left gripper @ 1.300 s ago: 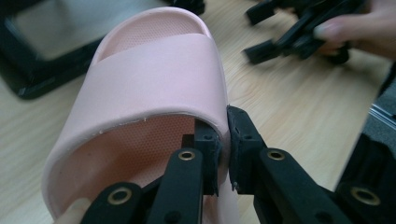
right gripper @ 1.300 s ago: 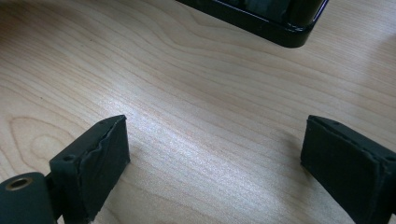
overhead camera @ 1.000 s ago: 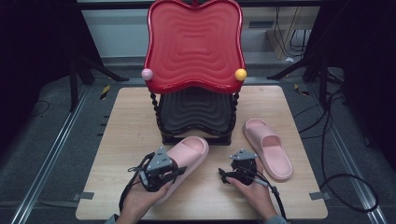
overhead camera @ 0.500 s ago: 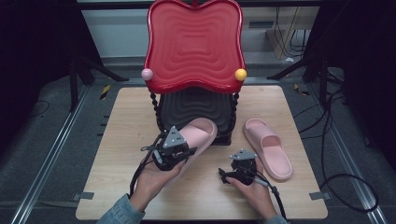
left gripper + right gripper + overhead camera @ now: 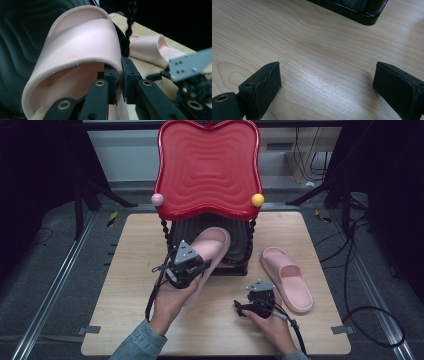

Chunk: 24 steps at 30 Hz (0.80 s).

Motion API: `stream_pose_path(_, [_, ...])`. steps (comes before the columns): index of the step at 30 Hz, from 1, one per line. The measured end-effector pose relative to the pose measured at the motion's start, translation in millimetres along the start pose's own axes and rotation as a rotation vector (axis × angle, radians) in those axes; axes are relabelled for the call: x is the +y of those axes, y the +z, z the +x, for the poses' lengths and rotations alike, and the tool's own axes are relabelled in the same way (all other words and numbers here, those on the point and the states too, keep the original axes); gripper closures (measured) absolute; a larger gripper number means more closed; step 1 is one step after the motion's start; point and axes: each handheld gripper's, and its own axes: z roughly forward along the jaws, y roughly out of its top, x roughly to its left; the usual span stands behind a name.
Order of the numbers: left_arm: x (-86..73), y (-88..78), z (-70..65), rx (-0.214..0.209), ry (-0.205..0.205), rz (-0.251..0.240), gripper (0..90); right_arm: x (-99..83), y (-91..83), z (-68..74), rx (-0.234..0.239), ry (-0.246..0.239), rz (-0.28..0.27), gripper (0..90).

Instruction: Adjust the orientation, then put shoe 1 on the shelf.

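Since the earlier frames, the left gripper [image 5: 192, 270] has carried its pink slipper [image 5: 210, 251] forward from the open wooden table [image 5: 135, 270] until the toe end lies over the black lower tier [image 5: 239, 251] of the shelf stand, under the red wavy tray [image 5: 209, 167]. From the left gripper view, the jaws are pinched tight on the edge of the slipper's strap [image 5: 82, 47], with dark ribbed plastic behind it. The second pink slipper [image 5: 287, 278] lies flat on the table to the right of the stand, in the same place as before. Beside it, nearer the person, the right gripper [image 5: 250, 307] rests low on the table, held by the right hand [image 5: 272, 327], and has not shifted. Its own view shows the two jaws spread wide apart over bare wood grain with nothing between them, and a corner of the stand's black base [image 5: 362, 15] lies ahead.
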Motion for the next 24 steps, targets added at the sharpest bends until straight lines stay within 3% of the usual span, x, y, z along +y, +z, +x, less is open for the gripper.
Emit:
stream_pose_path(4, [3.6,3.2,0.9,0.039,-0.008,-0.017,83.4,0.0,0.0,0.0,0.0,0.0,0.0,8.1])
stream_pose_path(15, [5.4,16.6,10.3,0.098,-0.062,-0.039,83.7,0.0,0.0,-0.2,0.001,-0.001,0.0,8.1])
stream_pose_path(24, [2.0,26.6,18.5,0.165,-0.069,-0.049,83.8,-0.2,-0.2,-0.4,0.004,-0.004,0.0,8.1])
